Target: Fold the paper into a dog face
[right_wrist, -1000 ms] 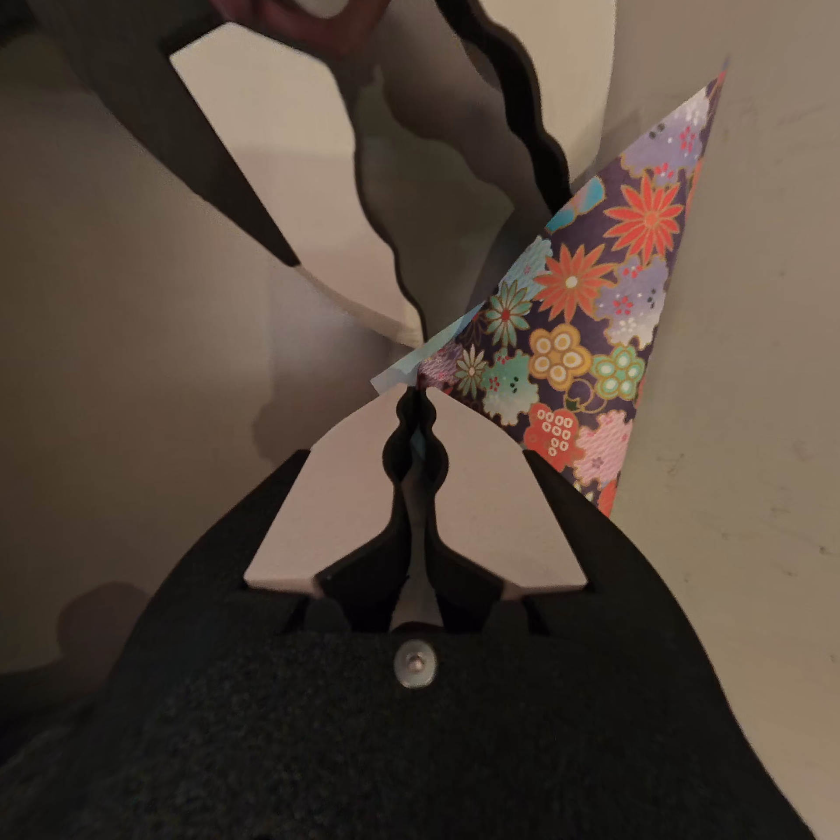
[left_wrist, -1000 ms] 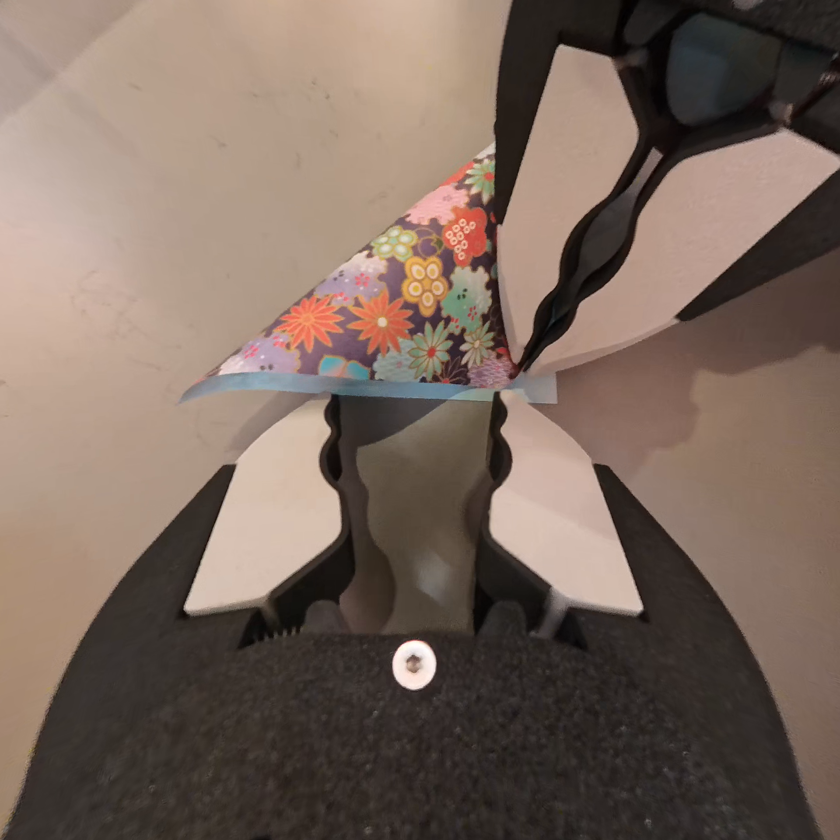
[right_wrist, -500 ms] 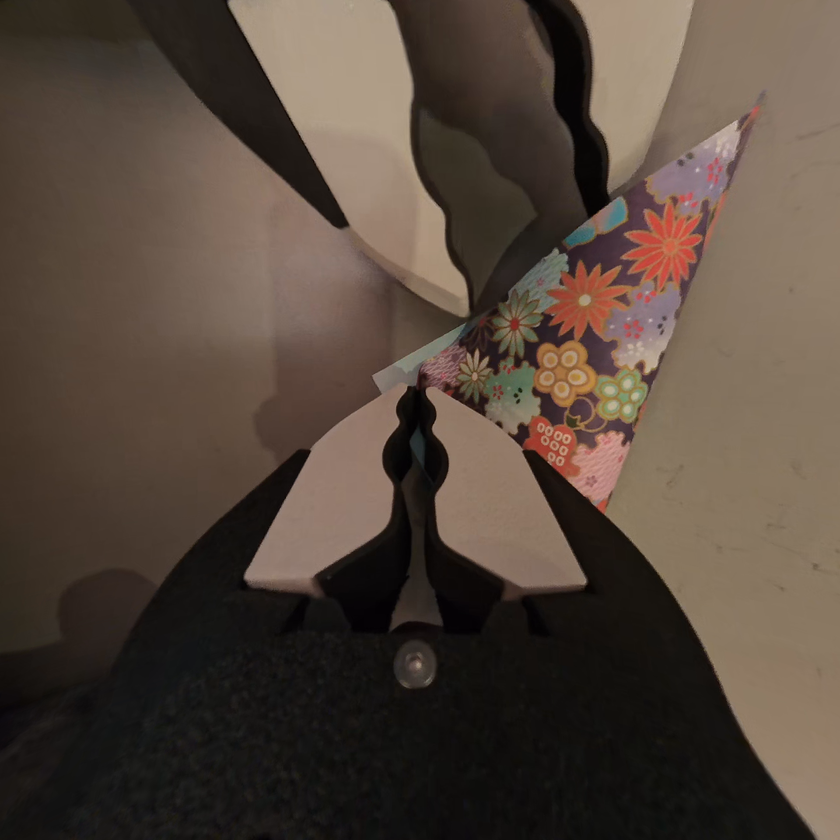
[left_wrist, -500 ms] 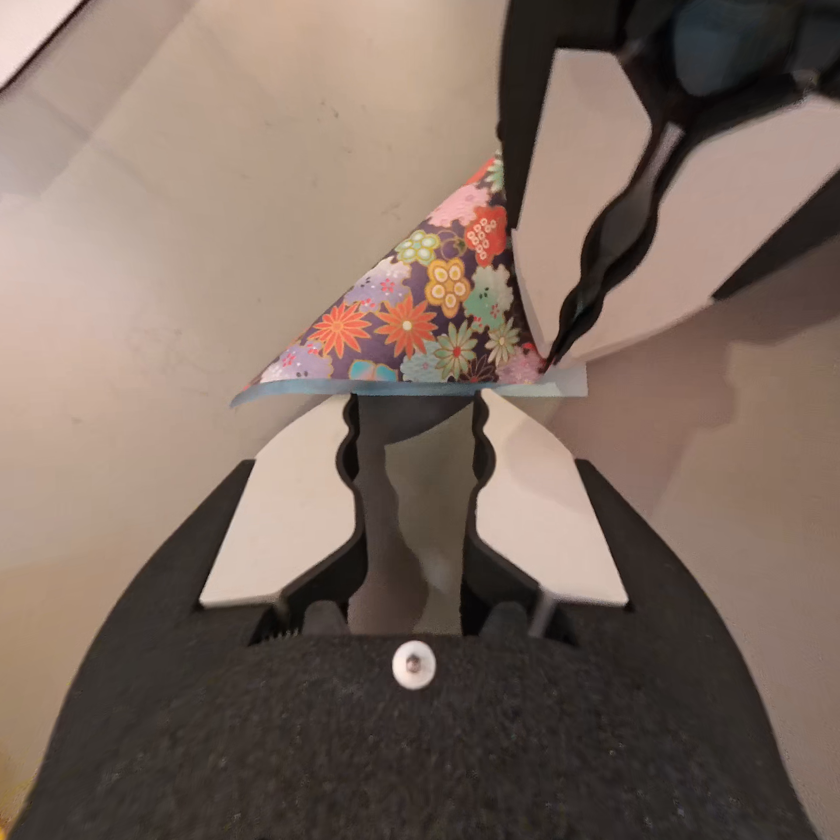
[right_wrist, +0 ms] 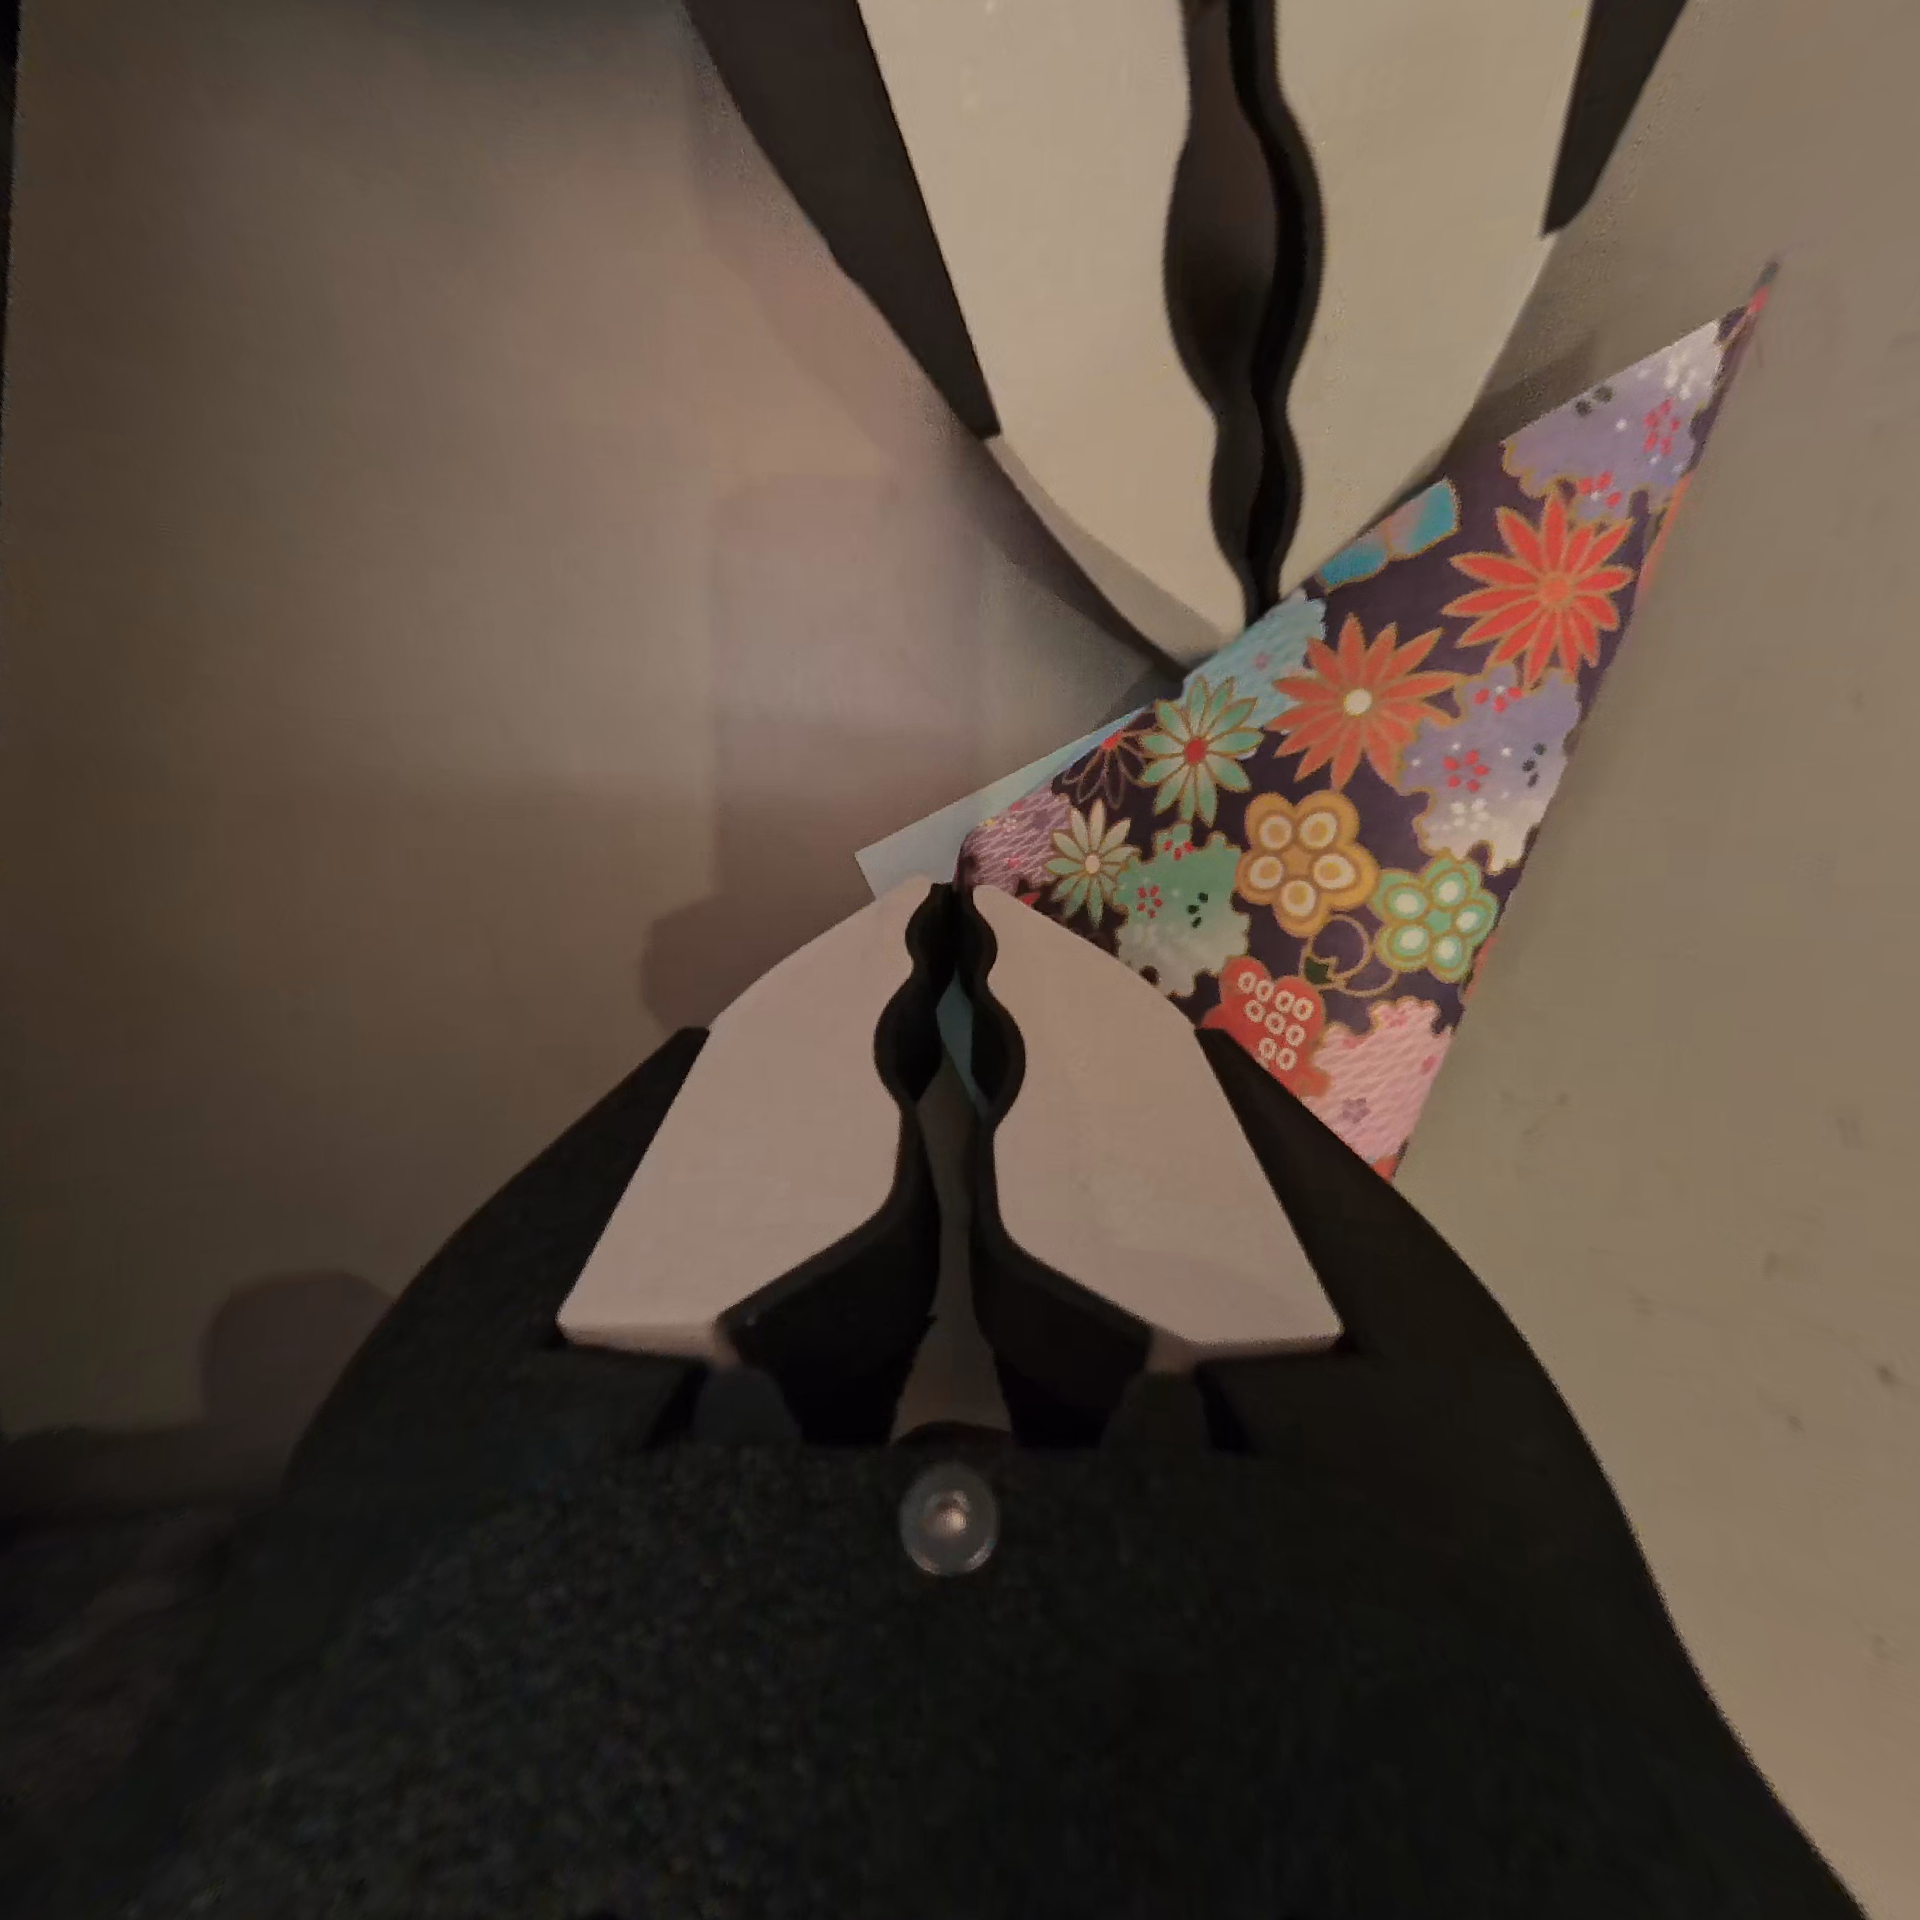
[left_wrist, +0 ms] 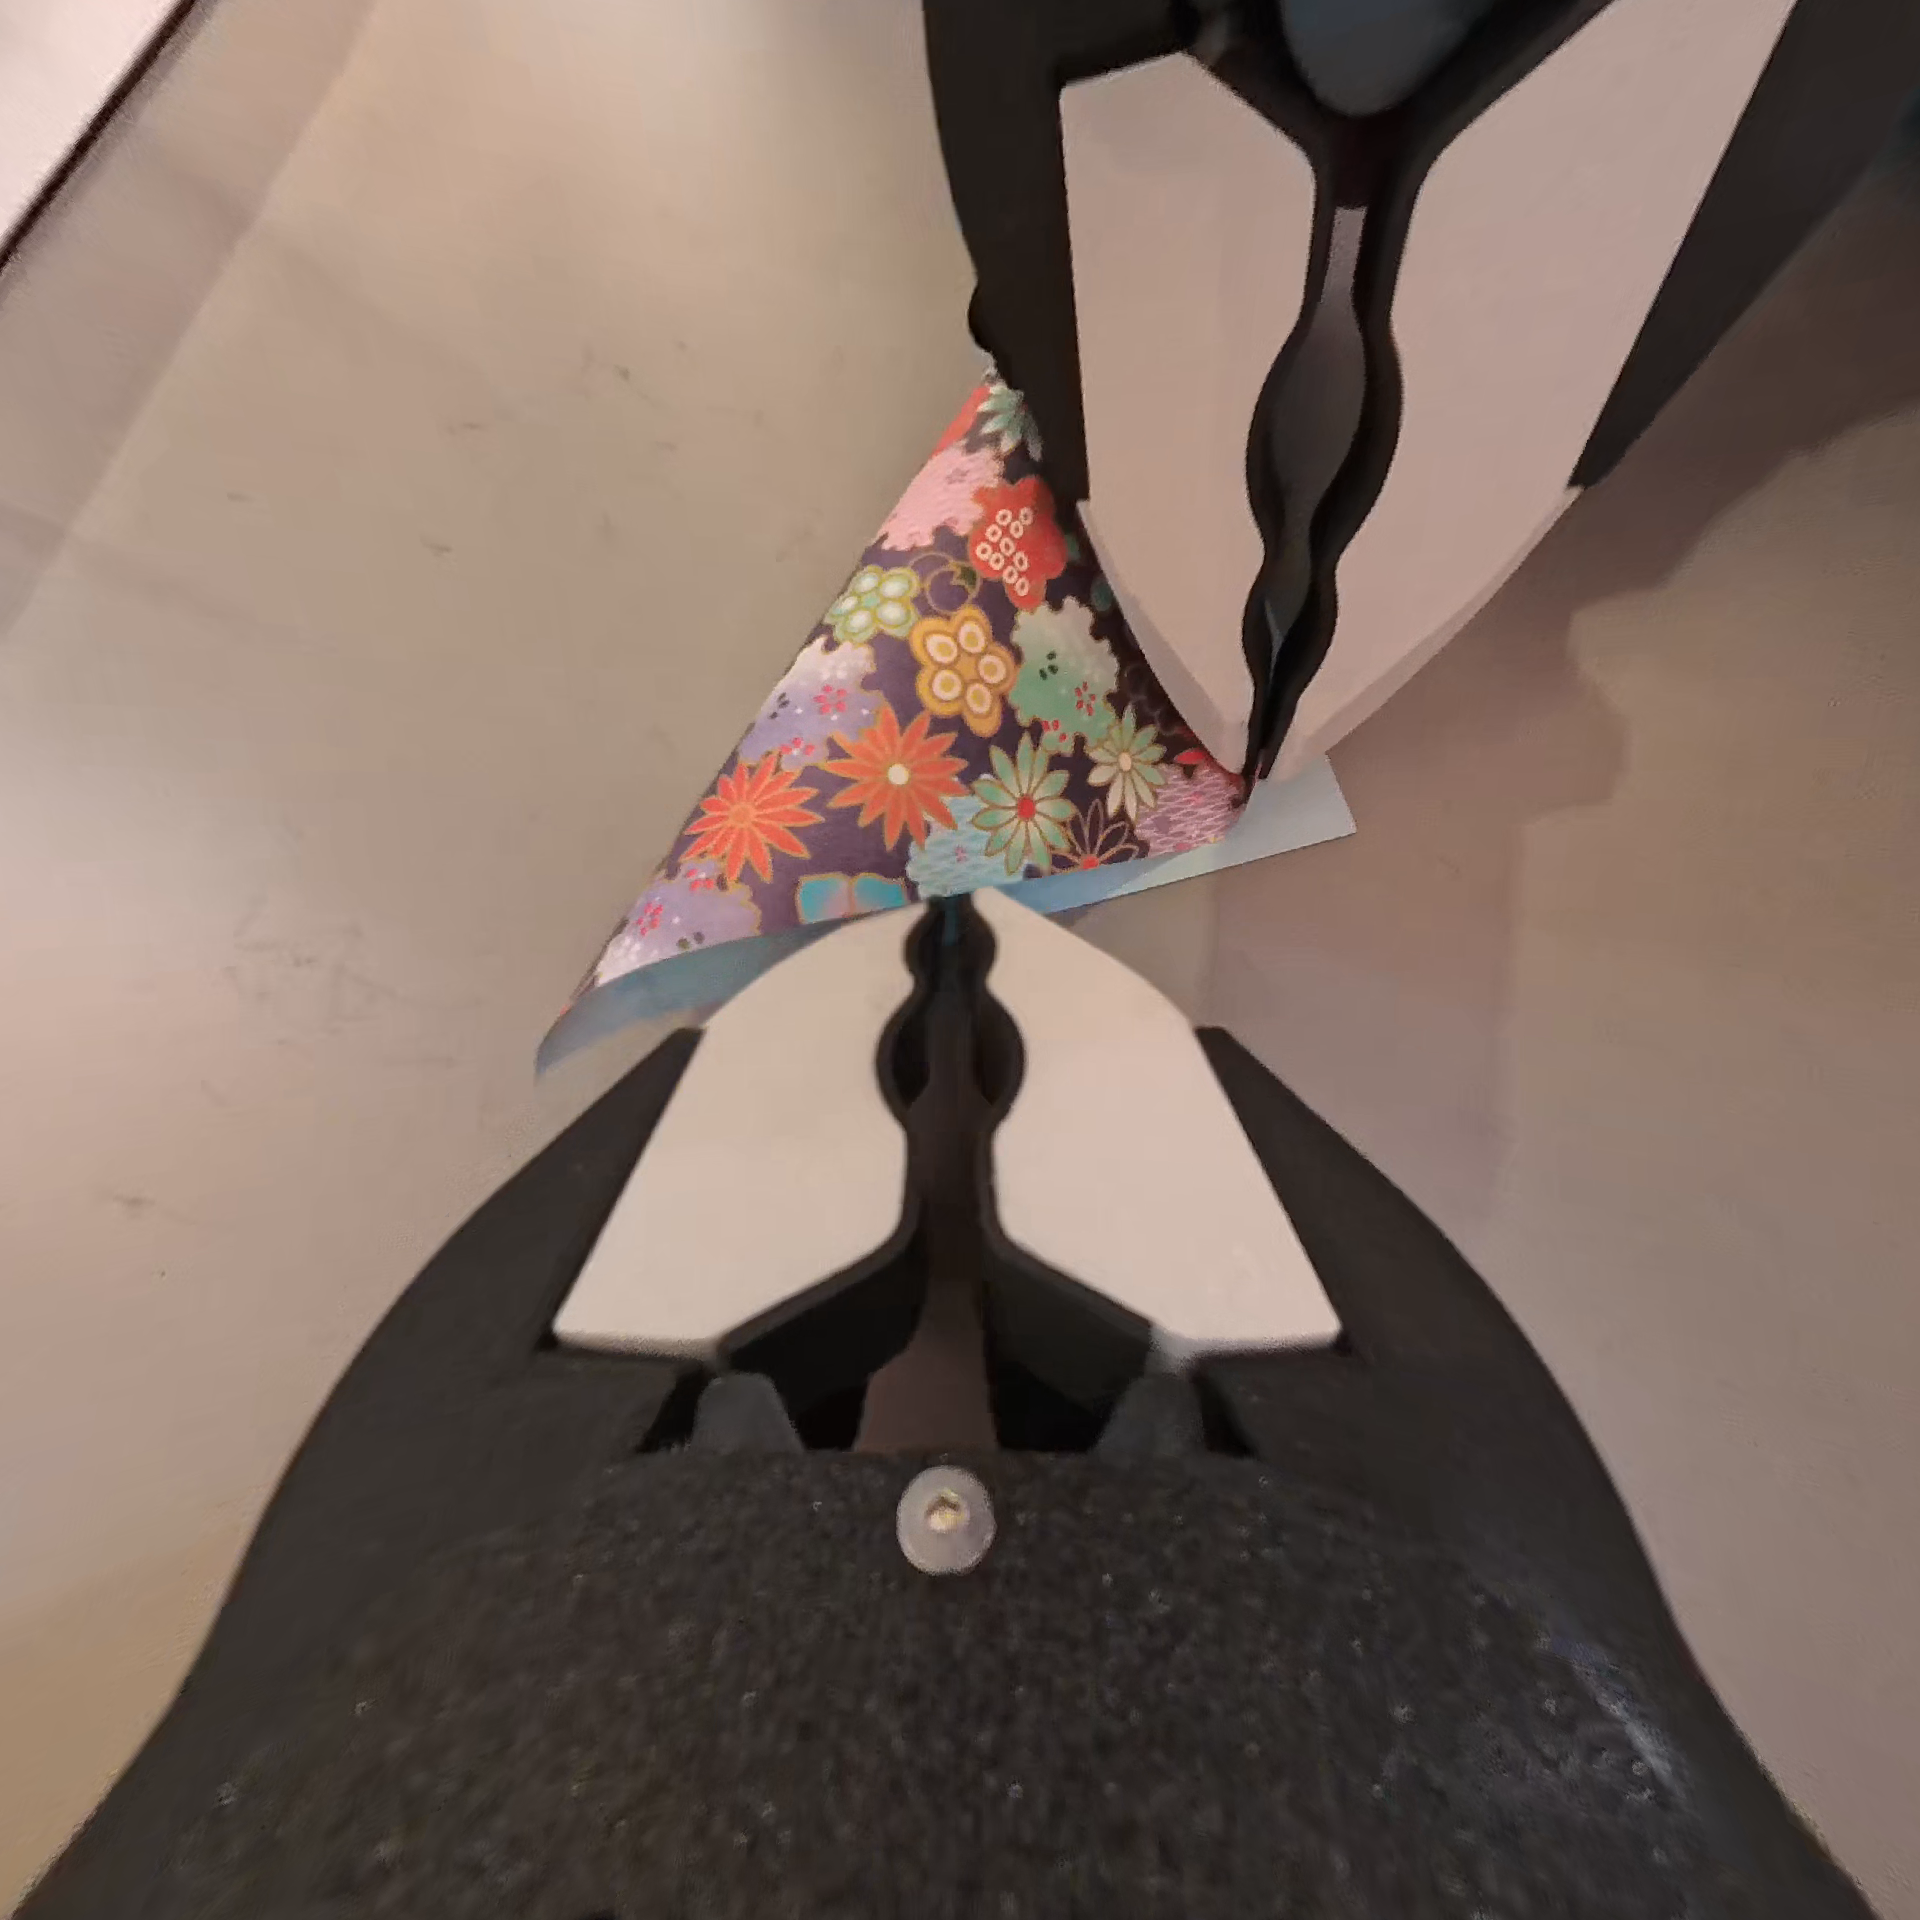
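Right now I have both grippers pinched onto the floral origami paper [left_wrist: 935, 727], a folded triangle with a pale blue underside raised off the beige table [left_wrist: 364, 520]. My left gripper [left_wrist: 951, 920] reaches forward with its jaws closed on the paper's near edge. My right gripper [right_wrist: 951, 894] comes in from the opposite side, tips angled down, jaws closed on the paper's pale blue corner.
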Tool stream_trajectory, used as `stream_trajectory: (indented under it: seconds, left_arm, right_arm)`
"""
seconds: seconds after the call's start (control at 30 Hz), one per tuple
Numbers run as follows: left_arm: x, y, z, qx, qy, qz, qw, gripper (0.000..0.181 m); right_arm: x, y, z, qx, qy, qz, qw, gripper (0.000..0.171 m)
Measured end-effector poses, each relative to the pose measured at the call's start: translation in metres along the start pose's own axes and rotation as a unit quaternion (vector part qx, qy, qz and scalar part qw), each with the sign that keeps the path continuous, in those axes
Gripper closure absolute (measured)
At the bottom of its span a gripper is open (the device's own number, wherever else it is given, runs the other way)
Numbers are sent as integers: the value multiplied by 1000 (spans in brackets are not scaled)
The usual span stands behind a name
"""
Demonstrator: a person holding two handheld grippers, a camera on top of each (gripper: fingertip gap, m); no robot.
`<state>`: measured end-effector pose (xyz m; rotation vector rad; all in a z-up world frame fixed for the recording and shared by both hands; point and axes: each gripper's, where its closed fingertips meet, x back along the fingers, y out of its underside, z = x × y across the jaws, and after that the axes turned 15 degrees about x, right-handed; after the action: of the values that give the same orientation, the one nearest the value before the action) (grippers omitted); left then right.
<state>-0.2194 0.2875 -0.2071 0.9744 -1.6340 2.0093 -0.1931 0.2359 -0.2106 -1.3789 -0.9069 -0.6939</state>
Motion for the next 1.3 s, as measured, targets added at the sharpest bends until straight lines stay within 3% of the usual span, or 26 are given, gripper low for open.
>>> stream_trajectory:
  seconds: [0.4,0.6,0.7,0.77,0.83,0.93,1.0,1.13,1.27,1.3]
  left_arm:
    - [-3,-1,-6,-20,-52,-23,998,181]
    - [6,6,-5,-20,-56,-36,998,181]
    - [33,2,8,4,-29,-13,999,175]
    - [66,-10,24,25,-5,30,999,158]
    - [105,-28,34,41,-7,90,995,150]
    - [153,-46,39,75,-18,155,985,145]
    - [170,-49,40,94,-23,170,981,145]
    - [164,-26,43,119,-40,121,985,144]
    - [135,-16,55,146,-22,108,983,142]
    - [127,-16,60,147,-12,102,984,141]
  right_arm:
    - [-2,-3,-8,7,4,-14,1000,171]
    - [12,-8,-11,-4,2,20,1000,171]
    - [50,-39,-19,2,7,81,997,171]
    - [90,-76,-31,23,8,143,989,171]
    - [124,-95,-29,52,53,151,986,171]
    - [148,-84,2,57,134,95,985,171]
    - [149,-74,23,36,147,91,984,171]
    - [125,-64,16,30,128,96,987,171]
    - [119,-60,18,-10,132,142,981,171]
    - [118,-49,27,-21,151,119,981,171]
